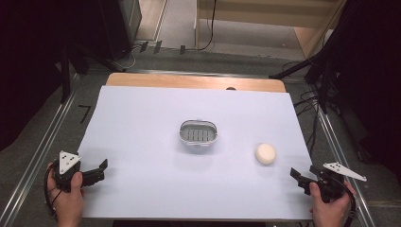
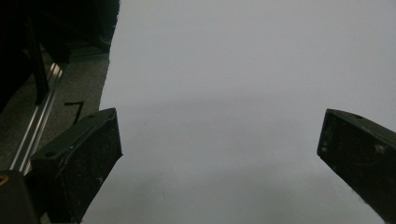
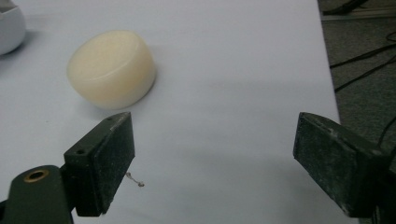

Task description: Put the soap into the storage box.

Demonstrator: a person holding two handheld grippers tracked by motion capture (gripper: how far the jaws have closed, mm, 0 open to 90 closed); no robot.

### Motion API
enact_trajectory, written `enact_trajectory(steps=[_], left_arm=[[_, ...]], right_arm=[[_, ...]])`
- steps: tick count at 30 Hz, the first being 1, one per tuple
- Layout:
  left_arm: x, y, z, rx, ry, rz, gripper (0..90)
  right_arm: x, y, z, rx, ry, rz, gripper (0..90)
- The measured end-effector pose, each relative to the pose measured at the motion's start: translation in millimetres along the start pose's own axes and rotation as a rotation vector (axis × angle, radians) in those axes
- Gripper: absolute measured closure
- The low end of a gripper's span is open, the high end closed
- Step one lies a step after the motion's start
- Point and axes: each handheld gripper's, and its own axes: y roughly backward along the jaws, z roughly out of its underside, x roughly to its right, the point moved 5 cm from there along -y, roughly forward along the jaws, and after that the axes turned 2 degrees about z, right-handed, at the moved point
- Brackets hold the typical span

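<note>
Both hands sit low at the near corners, the left gripper (image 1: pixel 94 171) and right gripper (image 1: pixel 302 176) each holding fingers (image 3: pixel 105 156) spread wide, gripping nothing.

A white sheet (image 1: pixel 142 142) covers the table (image 1: pixel 196 81), whose wooden edge shows at twelve o'clock; grey carpet (image 1: pixel 42 127) with metal rails (image 1: pixel 40 142) flanks it. Black cables (image 1: pixel 309 101) lie at two o'clock; pale wooden furniture (image 1: pixel 265 19) stands beyond.
</note>
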Motion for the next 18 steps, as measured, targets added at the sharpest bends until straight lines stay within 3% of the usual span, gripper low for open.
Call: enact_trajectory(steps=[3, 18], left_arm=[[0.2, 0.0, 0.0, 0.0, -0.001, 0.002, 0.3], [0.2, 0.3, 0.0, 0.006, -0.003, -0.005, 0.3]], right_arm=[[-4.9, 1.0, -2.3, -0.006, 0.006, 0.01, 13.5], [-31.4, 8.1, -23.9, 0.027, 0.028, -0.026, 13.5]])
